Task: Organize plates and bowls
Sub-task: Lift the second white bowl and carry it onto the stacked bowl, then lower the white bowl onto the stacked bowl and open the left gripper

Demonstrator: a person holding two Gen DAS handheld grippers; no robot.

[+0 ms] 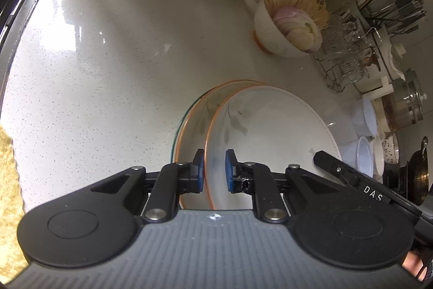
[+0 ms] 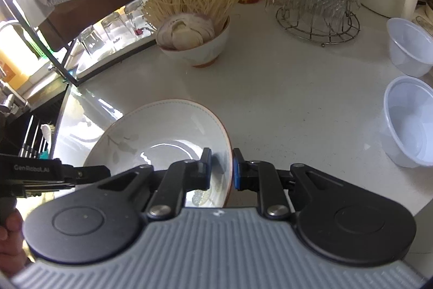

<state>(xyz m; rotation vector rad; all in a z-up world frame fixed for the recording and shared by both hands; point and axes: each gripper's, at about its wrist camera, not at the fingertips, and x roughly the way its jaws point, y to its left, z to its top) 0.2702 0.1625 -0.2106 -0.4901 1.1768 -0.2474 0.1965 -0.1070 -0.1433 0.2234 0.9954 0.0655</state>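
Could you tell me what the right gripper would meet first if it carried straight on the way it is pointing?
Probably the white countertop. The right gripper is shut on the plate rim and angled downward; the mushroom bowl looks farther off, though depth is unclear.

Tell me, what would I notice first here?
Probably the white plate with an orange rim, low in the middle, pinched at opposite edges by the left claw and the right claw. Behind it on the counter stands a bowl piled with pale noodle-like strands and sliced onion. Two plastic tubs sit to the right.
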